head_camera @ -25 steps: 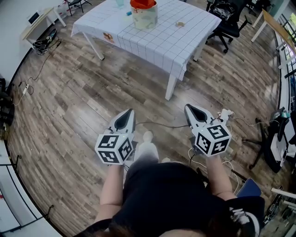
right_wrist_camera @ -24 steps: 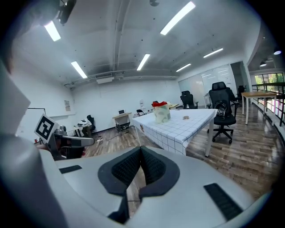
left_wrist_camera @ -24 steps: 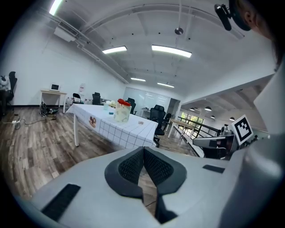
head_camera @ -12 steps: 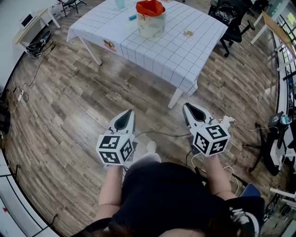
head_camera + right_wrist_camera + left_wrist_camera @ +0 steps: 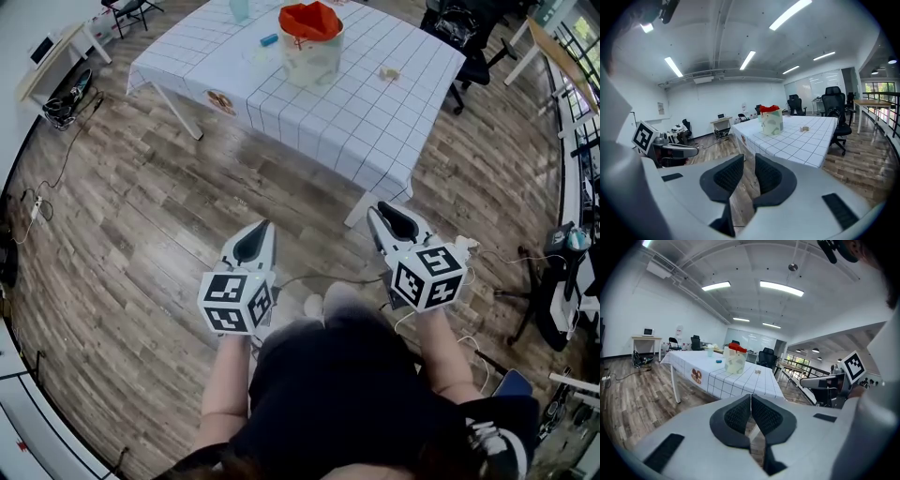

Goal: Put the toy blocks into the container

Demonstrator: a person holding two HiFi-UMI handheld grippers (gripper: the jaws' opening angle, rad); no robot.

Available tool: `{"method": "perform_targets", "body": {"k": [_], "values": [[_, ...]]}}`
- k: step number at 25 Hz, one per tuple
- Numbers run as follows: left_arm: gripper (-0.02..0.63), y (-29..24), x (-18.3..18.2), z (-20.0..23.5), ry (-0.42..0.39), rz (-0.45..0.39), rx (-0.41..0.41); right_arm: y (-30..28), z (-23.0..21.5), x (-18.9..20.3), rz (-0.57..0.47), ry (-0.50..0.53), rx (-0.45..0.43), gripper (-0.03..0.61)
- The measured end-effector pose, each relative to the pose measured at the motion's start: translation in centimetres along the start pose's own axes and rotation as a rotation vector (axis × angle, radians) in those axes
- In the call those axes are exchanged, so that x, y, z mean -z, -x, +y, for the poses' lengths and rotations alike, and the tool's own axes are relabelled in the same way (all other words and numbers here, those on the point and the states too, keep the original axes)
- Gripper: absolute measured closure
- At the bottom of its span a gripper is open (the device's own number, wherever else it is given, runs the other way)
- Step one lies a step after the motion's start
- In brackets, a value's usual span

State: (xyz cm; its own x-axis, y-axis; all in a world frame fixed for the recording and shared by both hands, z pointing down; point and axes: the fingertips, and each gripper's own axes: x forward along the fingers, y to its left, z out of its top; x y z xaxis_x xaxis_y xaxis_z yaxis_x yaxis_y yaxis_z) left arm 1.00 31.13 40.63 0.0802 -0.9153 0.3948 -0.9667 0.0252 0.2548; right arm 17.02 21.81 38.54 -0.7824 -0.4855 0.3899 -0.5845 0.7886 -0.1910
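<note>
The container (image 5: 311, 42), a pale tub with an orange-red lining, stands on the white gridded table (image 5: 375, 122) far ahead. A small beige block (image 5: 387, 72) lies to its right and a blue block (image 5: 269, 39) to its left. My left gripper (image 5: 255, 240) hangs over the wood floor, short of the table, jaws shut and empty. My right gripper (image 5: 387, 217) is beside it near the table's corner; its jaws are opening with nothing between them. The left gripper view shows the shut left gripper (image 5: 751, 399) and the container (image 5: 735, 359). The right gripper view shows the parted right gripper (image 5: 749, 162), the container (image 5: 771, 121) and the beige block (image 5: 804, 128).
A table leg (image 5: 359, 208) stands just ahead of the right gripper. Black office chairs (image 5: 464, 37) sit behind the table at the right. A chair base and cables (image 5: 539, 281) lie on the floor at the right. A small desk (image 5: 52, 52) stands at the far left.
The table and container sit lower and nearer in the head view: the person has stepped toward the table. Both grippers keep the same pose in front of the body.
</note>
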Motion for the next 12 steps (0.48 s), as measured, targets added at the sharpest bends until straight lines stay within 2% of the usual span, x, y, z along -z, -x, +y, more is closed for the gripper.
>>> {"method": "perform_targets", "body": {"k": [12], "values": [[0.584,-7.6,-3.8,3.2,-0.018,-0.007,-0.009,-7.7,-6.8,-4.6,-0.032,-0.001,0.06,0.465]]}}
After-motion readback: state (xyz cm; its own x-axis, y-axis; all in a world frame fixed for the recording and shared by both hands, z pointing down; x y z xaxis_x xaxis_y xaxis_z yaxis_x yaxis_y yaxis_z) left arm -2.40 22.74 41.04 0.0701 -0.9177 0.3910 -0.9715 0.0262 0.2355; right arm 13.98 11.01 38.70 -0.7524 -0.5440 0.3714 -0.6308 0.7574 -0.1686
